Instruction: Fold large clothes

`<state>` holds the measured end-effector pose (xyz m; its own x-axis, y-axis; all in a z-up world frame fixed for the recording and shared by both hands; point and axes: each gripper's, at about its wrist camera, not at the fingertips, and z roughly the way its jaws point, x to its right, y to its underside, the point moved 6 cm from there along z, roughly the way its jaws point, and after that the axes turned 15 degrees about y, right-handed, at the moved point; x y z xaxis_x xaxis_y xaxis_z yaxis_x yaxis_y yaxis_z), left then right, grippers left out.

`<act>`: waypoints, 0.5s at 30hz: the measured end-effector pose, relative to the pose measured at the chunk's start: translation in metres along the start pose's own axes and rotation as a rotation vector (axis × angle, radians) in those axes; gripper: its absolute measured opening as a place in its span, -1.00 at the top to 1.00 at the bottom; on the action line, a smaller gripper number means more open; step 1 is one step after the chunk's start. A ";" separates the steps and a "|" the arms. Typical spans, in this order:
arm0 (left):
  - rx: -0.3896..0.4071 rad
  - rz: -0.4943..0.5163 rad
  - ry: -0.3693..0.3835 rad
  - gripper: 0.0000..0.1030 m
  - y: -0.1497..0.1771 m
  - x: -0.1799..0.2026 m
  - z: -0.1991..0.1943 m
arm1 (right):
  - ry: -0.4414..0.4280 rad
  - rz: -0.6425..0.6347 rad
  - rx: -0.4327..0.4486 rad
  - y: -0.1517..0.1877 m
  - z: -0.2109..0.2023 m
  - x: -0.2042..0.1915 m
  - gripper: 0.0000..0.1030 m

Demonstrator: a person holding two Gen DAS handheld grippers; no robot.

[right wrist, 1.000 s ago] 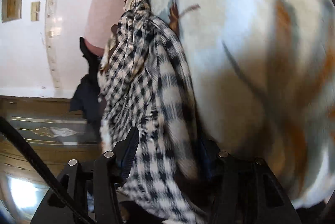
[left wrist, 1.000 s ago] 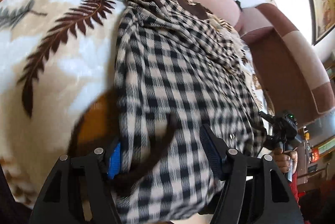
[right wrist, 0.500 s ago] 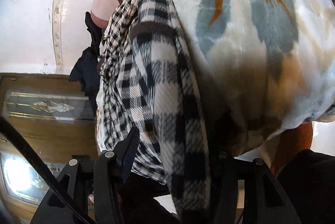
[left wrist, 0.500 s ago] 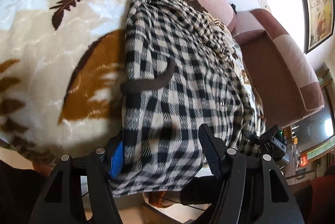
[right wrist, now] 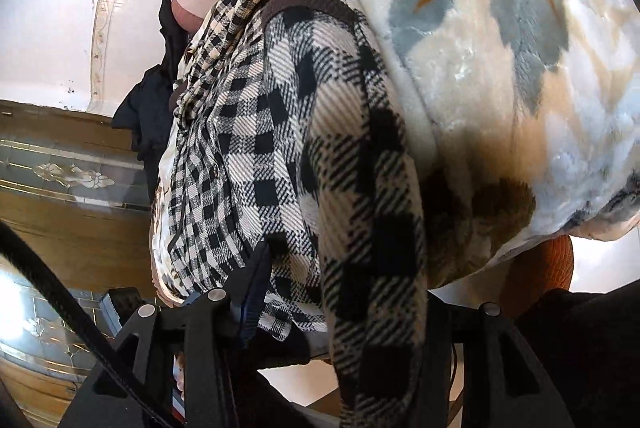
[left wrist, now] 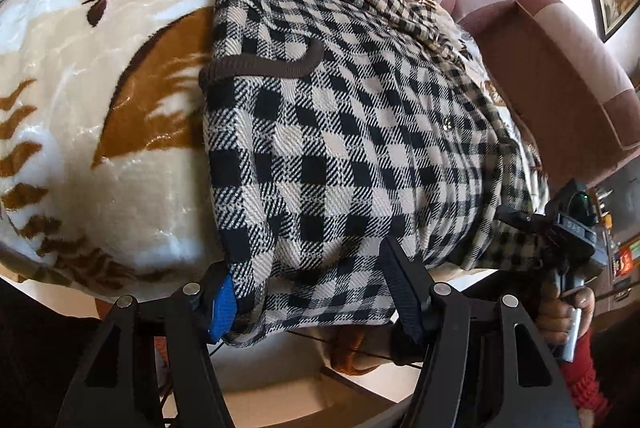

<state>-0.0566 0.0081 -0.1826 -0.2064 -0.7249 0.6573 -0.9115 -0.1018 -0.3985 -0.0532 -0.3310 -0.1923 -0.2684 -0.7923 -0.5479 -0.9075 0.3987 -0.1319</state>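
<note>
checked garment [left wrist: 344, 132] lies spread on the leaf-print blanket [left wrist: 80, 100] over the sofa [left wrist: 560, 76], near hem hanging off the front edge; brown ribbed trim [left wrist: 260, 68] runs across the upper layer, so one part looks already folded over, my read only; in the right view the same cloth [right wrist: 280, 156] drapes down the blanket edge [right wrist: 500, 88], with a dark cloth [right wrist: 152, 108] bunched further back by the sofa arm

step in hand, judged: both grippers hold the hem corners ready to carry the lower part up over the body; to do it well, keep the two corners level and taut, lift clear of the blanket, lay the hem square to the far edge, avoid dragging the layer beneath

left gripper [left wrist: 312, 292] low at the left hem corner, pointing forward along the garment; fingers stand well apart with cloth draped between them, blue pad [left wrist: 222, 304] against the fabric edge, so not pinching, cloth only rests in the gap; right gripper [right wrist: 340, 288] at the other hem corner, seen also in the left view [left wrist: 568, 228] held by the person's hand [left wrist: 564, 316]; its left finger [right wrist: 252, 288] presses the fabric, the other finger hidden under the hanging fold, so I cannot tell whether it is clamped
</note>
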 end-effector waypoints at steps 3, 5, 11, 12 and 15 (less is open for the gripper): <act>0.001 -0.004 -0.006 -0.23 0.000 -0.001 0.001 | 0.009 -0.002 -0.008 0.004 -0.003 0.010 -0.01; -0.002 0.004 -0.021 -0.23 -0.001 0.000 0.003 | 0.016 -0.005 -0.014 0.006 -0.001 0.009 0.00; -0.024 -0.011 -0.099 0.85 -0.007 -0.008 -0.006 | 0.074 -0.032 -0.002 0.010 0.002 0.006 0.70; -0.010 -0.048 -0.059 0.86 -0.012 -0.011 -0.014 | 0.073 -0.034 0.008 0.010 -0.001 0.004 0.76; 0.051 -0.072 -0.011 0.87 -0.022 -0.010 -0.041 | 0.055 -0.052 0.049 0.014 -0.017 0.000 0.81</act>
<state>-0.0488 0.0457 -0.1537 -0.1367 -0.7216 0.6787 -0.9043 -0.1888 -0.3828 -0.0711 -0.3336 -0.1804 -0.2402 -0.8361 -0.4932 -0.9040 0.3778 -0.2001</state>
